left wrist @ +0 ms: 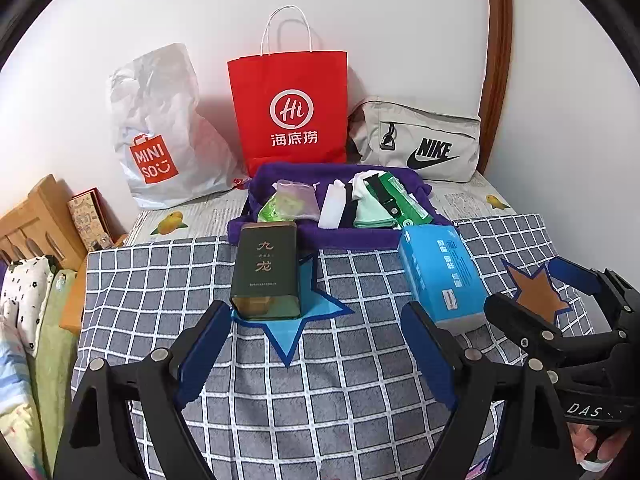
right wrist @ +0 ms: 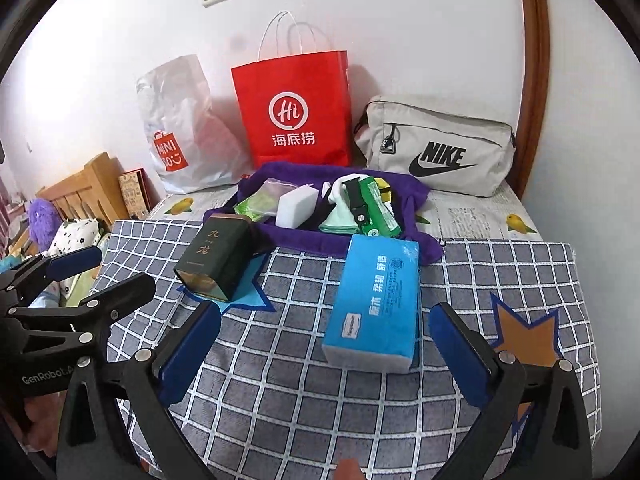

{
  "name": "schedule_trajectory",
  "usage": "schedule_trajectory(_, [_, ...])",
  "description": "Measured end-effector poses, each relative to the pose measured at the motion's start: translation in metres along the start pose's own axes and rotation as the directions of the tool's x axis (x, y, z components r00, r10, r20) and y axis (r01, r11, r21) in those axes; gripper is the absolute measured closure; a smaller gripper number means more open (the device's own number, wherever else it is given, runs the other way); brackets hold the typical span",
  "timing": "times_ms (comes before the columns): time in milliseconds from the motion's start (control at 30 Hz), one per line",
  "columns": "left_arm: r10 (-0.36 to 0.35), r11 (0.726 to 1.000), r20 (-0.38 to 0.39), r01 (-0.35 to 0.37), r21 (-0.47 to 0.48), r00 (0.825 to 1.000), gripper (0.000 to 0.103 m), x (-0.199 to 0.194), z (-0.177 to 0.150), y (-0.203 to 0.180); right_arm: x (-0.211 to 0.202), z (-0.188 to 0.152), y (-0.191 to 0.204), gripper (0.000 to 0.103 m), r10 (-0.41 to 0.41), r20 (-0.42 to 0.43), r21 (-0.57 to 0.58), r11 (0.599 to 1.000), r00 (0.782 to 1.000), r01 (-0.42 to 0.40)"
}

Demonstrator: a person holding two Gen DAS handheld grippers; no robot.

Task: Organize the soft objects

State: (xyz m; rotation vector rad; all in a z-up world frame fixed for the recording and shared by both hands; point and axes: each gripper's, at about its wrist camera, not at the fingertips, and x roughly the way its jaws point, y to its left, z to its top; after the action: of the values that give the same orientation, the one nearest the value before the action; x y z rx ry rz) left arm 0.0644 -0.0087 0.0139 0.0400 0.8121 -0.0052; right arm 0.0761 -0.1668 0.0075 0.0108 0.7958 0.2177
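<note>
Lying on the grey checked blanket (right wrist: 320, 400), the blue tissue pack (right wrist: 374, 300) is my reference landmark; its long axis runs away from the cameras, and it touches neither gripper.

1. Directly behind the tissue pack I see the purple cloth tray (right wrist: 416, 196). It holds a white sponge block (right wrist: 296, 205), folded mint-and-white socks (left wrist: 366, 200), a green packet (right wrist: 380, 210) and a clear pouch with green contents (left wrist: 290, 200).
2. Left of the tissue pack I see the dark green tea tin (left wrist: 266, 270), lying on a blue star patch (left wrist: 308, 316).
3. Right of the tissue pack I see an orange star patch (right wrist: 524, 334) on the blanket.
4. Behind the tray, against the wall, stand a white Miniso bag (left wrist: 160, 132), a red paper bag (right wrist: 294, 112) and a grey Nike pouch (right wrist: 436, 148), in that order from left to right.

Gripper status:
- The left gripper (left wrist: 316, 356) is released, jaws spread wide, empty. It sits in front of the tissue pack and to its left, with the tea tin's near end between the finger lines.
- The right gripper (right wrist: 324, 354) is released, jaws spread wide, empty. The near end of the tissue pack lies between its blue pads (right wrist: 456, 354) without contact.
</note>
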Motion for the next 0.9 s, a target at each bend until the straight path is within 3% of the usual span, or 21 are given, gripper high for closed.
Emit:
schedule_trajectory(200, [-0.007,0.999,-0.011,0.007,-0.039,1.0,0.017,-0.003,-0.01,0.0,-0.006,-0.006,-0.002,0.001,0.002,0.002,-0.014,1.0,1.0,-0.002])
schedule_trajectory(900, [-0.009,1.0,-0.026,0.008,-0.029,1.0,0.017,-0.006,-0.012,-0.006,-0.015,-0.01,-0.007,0.001,-0.002,0.015,-0.002,1.0,1.0,0.002])
